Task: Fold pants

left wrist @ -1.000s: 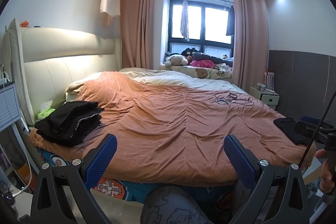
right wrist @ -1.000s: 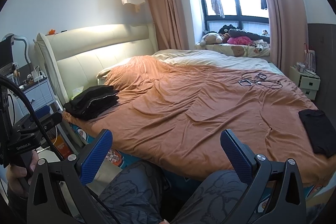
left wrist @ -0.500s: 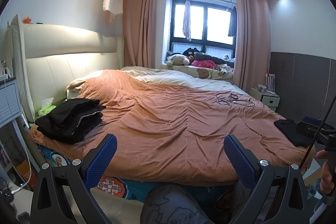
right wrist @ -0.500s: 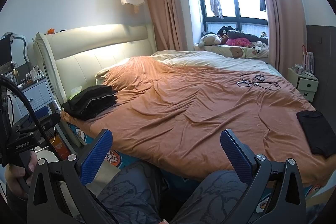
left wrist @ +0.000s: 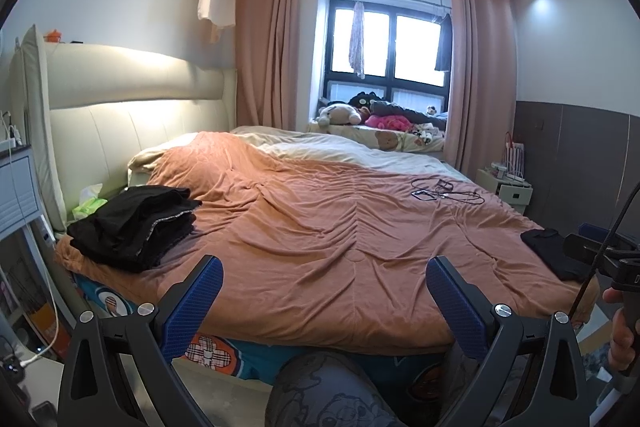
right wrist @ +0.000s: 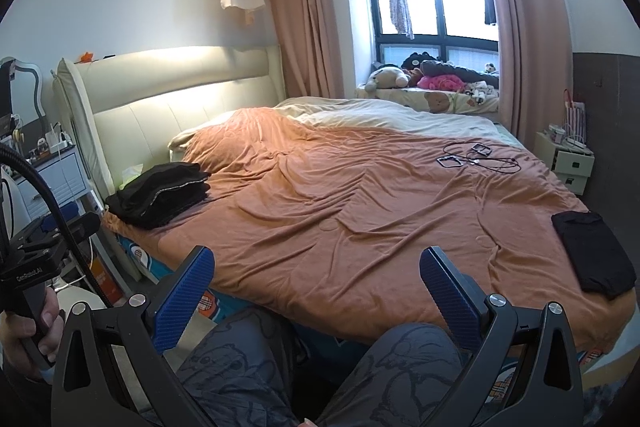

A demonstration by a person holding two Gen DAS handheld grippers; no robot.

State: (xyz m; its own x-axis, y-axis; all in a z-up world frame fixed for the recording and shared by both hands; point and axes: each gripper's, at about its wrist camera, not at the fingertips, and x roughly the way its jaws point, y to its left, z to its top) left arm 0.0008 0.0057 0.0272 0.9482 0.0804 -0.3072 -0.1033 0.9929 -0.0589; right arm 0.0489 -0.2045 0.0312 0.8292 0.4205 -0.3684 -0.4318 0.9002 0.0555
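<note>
You hold the left gripper (left wrist: 324,287) level, short of the near edge of the bed (left wrist: 320,247) and pointing across it; its jaws stand wide apart with nothing between them. You hold the right gripper (right wrist: 316,277) the same way, jaws spread and empty. Both sit above your knees, clear of the bed's orange cover. Your left hand (right wrist: 28,331) is wrapped round its handle off the bed's headboard side; your right hand (left wrist: 622,331) grips its handle off the bed's foot side. The pile of black pants (left wrist: 136,223) lies on the bed's near corner by the headboard. A flat folded black garment (right wrist: 592,251) lies at the bed's near foot-end corner. Cables and phones (right wrist: 476,157) rest farther across the bed.
</note>
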